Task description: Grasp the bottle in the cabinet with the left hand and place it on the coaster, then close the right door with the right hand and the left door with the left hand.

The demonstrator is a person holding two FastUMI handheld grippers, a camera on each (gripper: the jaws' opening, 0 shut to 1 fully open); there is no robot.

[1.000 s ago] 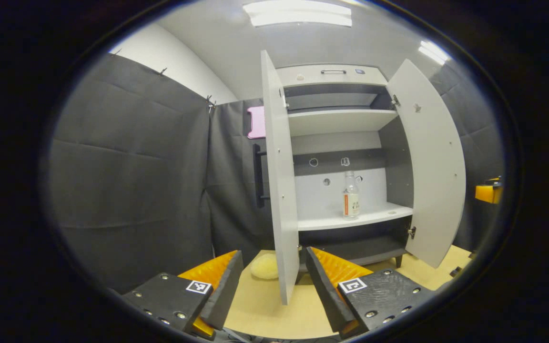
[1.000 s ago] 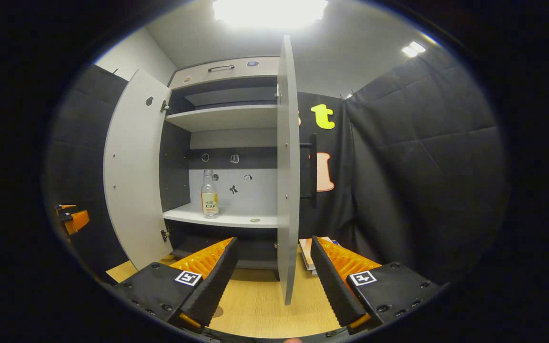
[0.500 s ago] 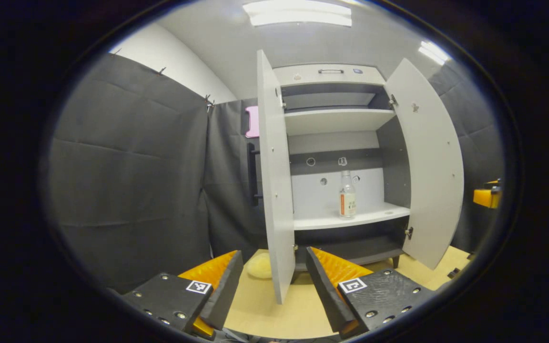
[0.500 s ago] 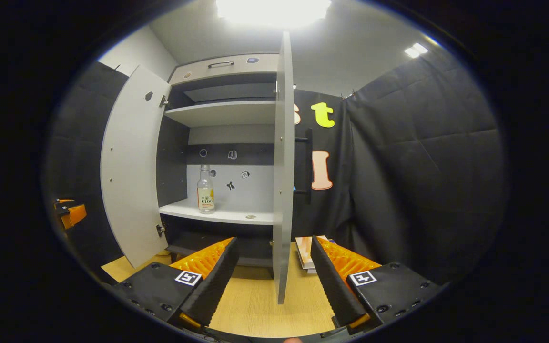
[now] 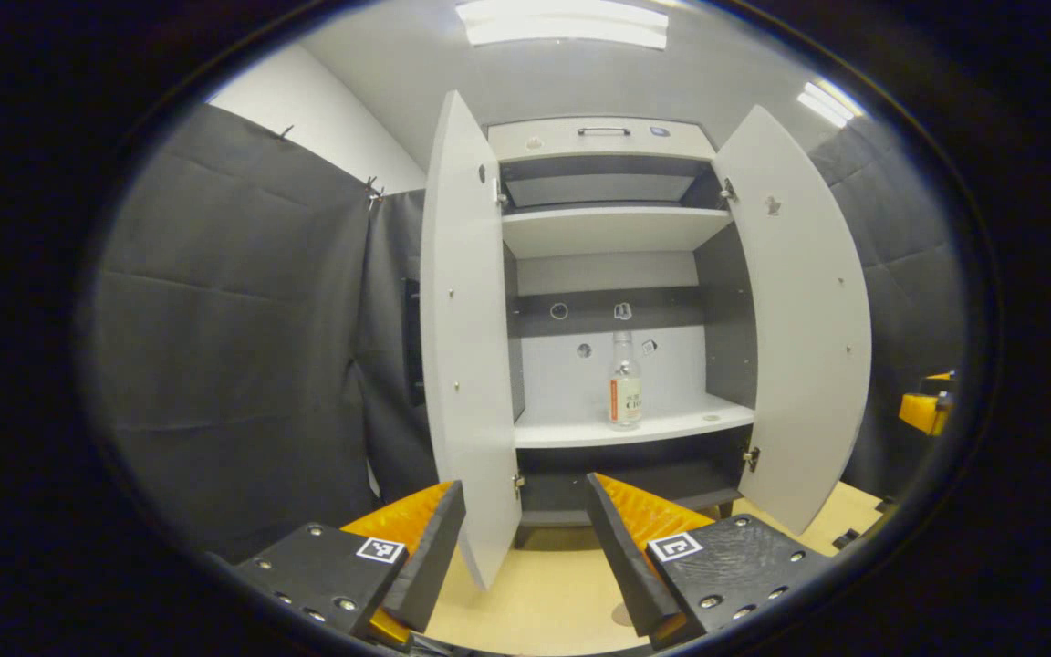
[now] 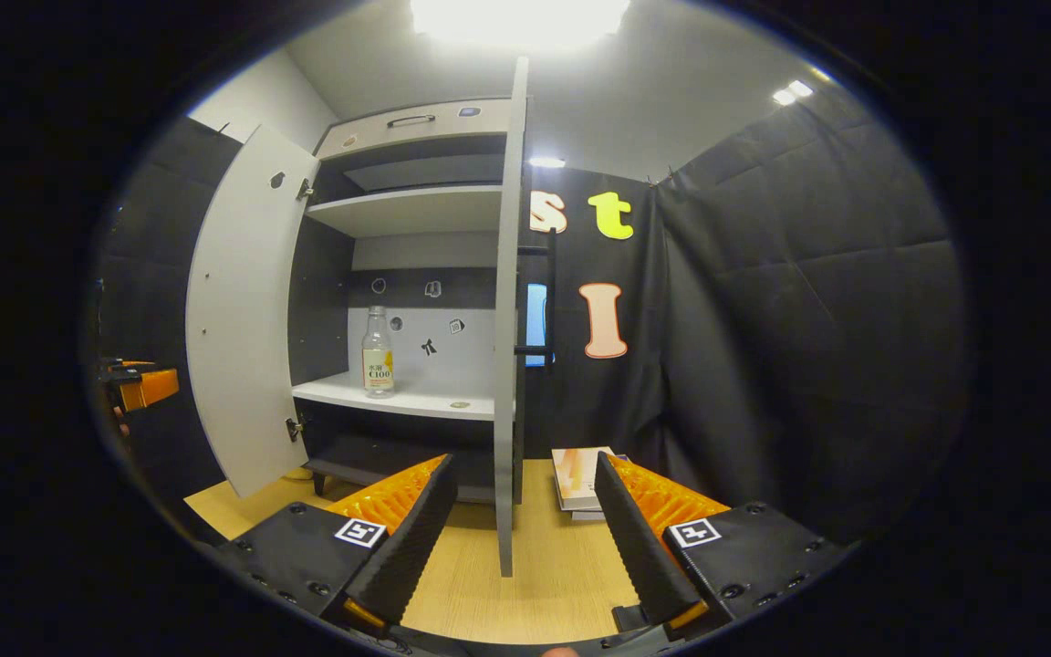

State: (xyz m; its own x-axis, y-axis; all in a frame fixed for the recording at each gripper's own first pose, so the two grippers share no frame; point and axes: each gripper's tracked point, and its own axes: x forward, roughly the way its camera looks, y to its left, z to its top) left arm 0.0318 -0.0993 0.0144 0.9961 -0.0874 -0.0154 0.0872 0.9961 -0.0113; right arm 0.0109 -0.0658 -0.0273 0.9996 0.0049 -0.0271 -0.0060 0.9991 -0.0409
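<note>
Bottle (image 5: 624,380) stands upright on the cabinet's (image 5: 600,139) lower white shelf (image 5: 635,427), at about 1 o'clock from the centre of the left gripper view, with both doors swung open. Going left to right in that view: the left door (image 5: 466,328) at 9 o'clock of the bottle, the bottle itself, then the right door (image 5: 795,310) at 3 o'clock, and the other gripper's tip at the far 3 o'clock edge. The left gripper (image 5: 525,538) sits at 6 o'clock, jaws wide and holding nothing, above the wooden table (image 5: 544,593). In the right gripper view the bottle (image 6: 378,351) shows at 10 o'clock, the right door (image 6: 507,328) edge-on at centre, and a book (image 6: 580,476) lies on the table at 5 o'clock. The right gripper (image 6: 525,529) is likewise spread wide and empty.
</note>
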